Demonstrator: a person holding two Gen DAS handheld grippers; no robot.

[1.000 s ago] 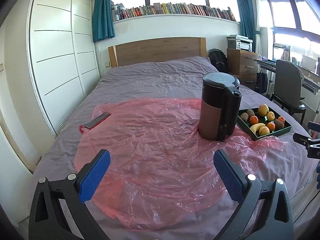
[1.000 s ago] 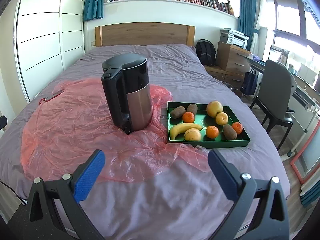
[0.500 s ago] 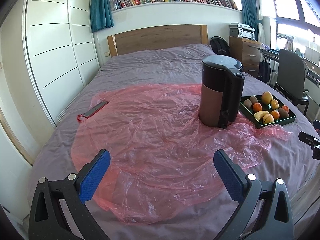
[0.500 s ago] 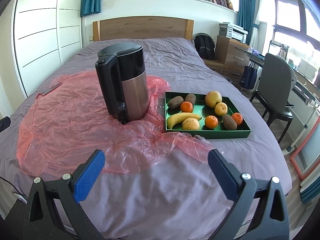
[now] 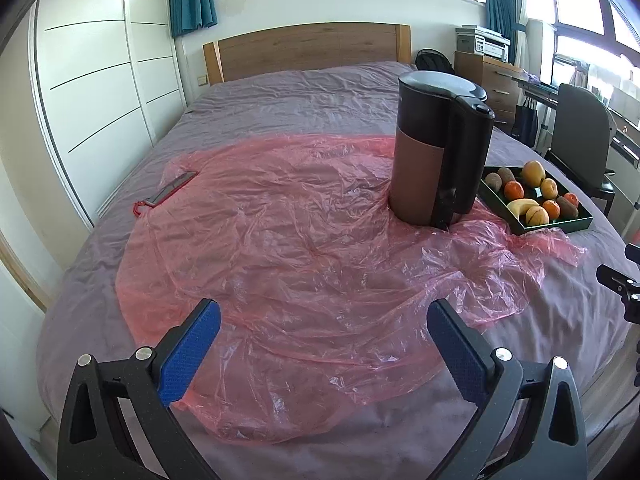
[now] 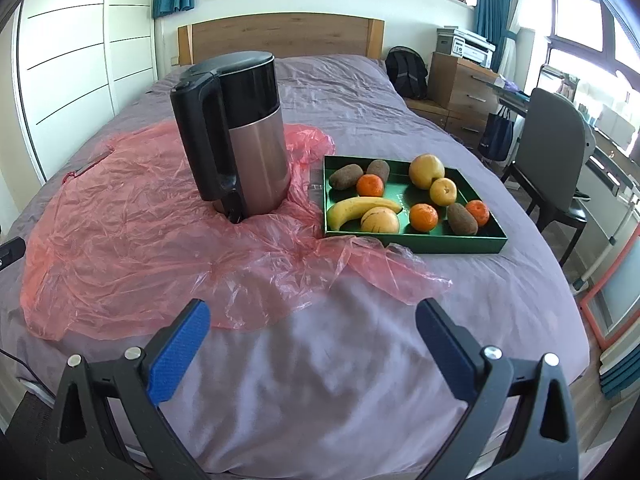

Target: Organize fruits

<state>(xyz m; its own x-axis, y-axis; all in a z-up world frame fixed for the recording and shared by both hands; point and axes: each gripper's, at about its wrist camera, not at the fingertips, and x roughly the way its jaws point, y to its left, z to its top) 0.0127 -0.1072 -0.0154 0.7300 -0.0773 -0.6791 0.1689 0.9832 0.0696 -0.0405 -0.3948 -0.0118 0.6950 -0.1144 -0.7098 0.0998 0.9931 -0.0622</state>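
- The left gripper (image 5: 323, 330) hangs over the near edge of the bed with its blue pads spread wide and nothing between them.
- Ahead of those fingers lies the pink plastic sheet (image 5: 304, 240): thin, crinkled and slippery by the look of it, likely to slide or bunch if anything is dragged across it.
- Beyond the right fingertip of that gripper stands the kettle (image 5: 438, 152), upright on the sheet; it sits between the left gripper and the fruit, so I would expect that side to have an awkward reach.
- The right gripper (image 6: 314, 330) is also fully open and empty, hovering above bare purple bedding.
- Straight ahead of it and a little toward its right finger is the green tray (image 6: 416, 242), just beside the kettle, holding all the fruit.
- The banana (image 6: 360, 209) lies along the near left of the tray, soft and easily bruised; a light pinch across its middle seems best.
- The kiwis (image 6: 346, 177) at the far left corner are small and yielding; grip across the short width.
- The mandarins (image 6: 424, 217) are round and may roll; close across the widest part.
- The apple (image 6: 426, 171) at the back looks firm and heaviest, smooth enough to slip, so it wants a centred hold.
- The mattress is soft, so the tray could tip if pressed down.
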